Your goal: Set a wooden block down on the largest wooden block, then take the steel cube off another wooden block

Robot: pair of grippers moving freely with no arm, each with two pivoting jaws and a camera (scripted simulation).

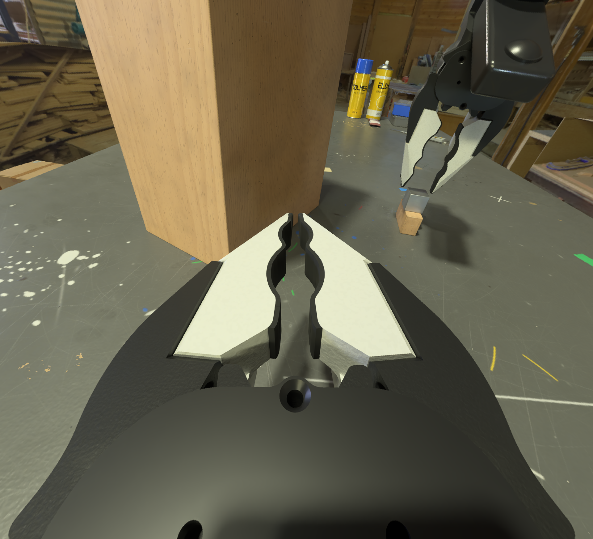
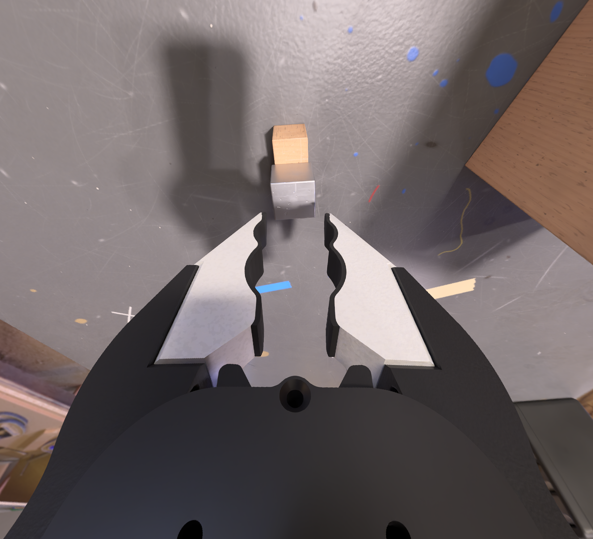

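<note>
While our left gripper (image 1: 295,218) sits low over the grey workbench (image 1: 80,315) with its fingers nearly together and nothing between them, it noses at the foot of the largest wooden block (image 1: 205,90), and we see a risk there: any push forward could shove or rock that tall block and upset whatever stands on it. Its top runs out of the left wrist view, so we cannot tell whether a wooden block has been set on it yet. Further right, past two yellow spray cans (image 1: 369,90) at the back of the bench, the steel cube (image 1: 416,200) sits on a small wooden block (image 1: 408,221), and our right gripper (image 1: 417,188) hangs just above it, fingers spread and empty, one tip to each side. Judging from the right wrist view, the steel cube (image 2: 292,193) is not squarely on the small wooden block (image 2: 290,144) but overhangs one side, so a descent that clips its edge could tip it off or knock the light block over; closing off-centre could drag both along. From that view we cannot make out how much of the cube's underside is supported, and only a corner of the largest block (image 2: 545,138) shows at the right edge.
</note>
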